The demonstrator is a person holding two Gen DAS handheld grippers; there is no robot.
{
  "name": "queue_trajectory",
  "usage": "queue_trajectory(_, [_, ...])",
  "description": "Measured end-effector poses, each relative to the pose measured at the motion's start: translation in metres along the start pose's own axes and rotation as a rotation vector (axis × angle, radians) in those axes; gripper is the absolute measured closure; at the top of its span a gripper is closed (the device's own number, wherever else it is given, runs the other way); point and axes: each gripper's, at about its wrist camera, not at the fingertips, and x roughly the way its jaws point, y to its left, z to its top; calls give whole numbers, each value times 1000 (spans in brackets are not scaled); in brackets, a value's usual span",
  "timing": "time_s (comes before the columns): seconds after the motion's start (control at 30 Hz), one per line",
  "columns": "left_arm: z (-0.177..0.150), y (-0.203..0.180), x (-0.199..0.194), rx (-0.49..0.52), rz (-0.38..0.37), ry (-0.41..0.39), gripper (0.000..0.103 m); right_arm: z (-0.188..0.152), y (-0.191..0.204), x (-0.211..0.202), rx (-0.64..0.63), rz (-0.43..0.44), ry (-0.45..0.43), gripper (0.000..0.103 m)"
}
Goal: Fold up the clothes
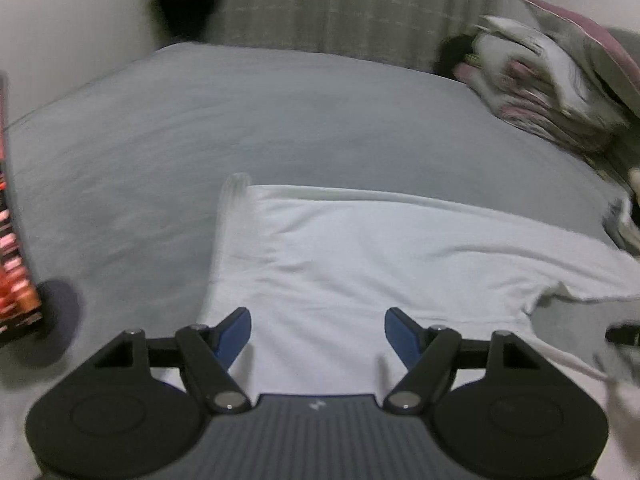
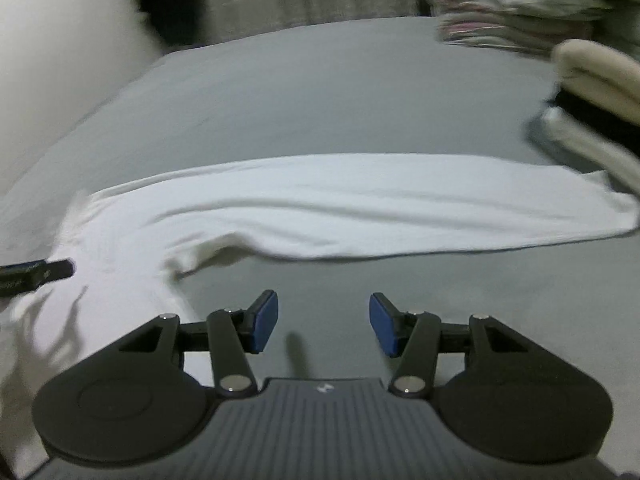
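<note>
A bed point(image 1: 248, 120) covered with a smooth grey sheet fills both wrist views. A white garment point(image 1: 360, 256) lies spread flat on the sheet near the front edge, one long part point(image 2: 360, 204) stretching toward the right side. At the far right corner a pile of pink, white and grey bedding point(image 1: 552, 80) rests on the sheet, and along the right edge sit folded cream and dark items point(image 2: 600, 96); at the left edge stands a red and black object point(image 1: 16, 248), too blurred to identify.
</note>
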Motion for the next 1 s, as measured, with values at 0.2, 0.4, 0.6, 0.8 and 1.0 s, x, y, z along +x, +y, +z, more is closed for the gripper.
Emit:
queue_trajectory(0.2, [1,49,-25,-96,99,3,29,-21,49,-8,-89,132,14,48])
queue_trajectory(0.4, [-14,83,-25,-209,47,122,39,-46,101,-19,-202,273,31,48])
queue_trajectory(0.6, [-33,102,-21,-359,-31,175,59,-79,151,-31,-389,388,50,48])
queue_trajectory(0.8, [-38,94,-24,-326,21,133,98,-102,180,-19,-574,306,47,79])
queue_trajectory(1.0, [-34,99,-32,-307,60,115,98,-93,188,-17,-576,278,80,102])
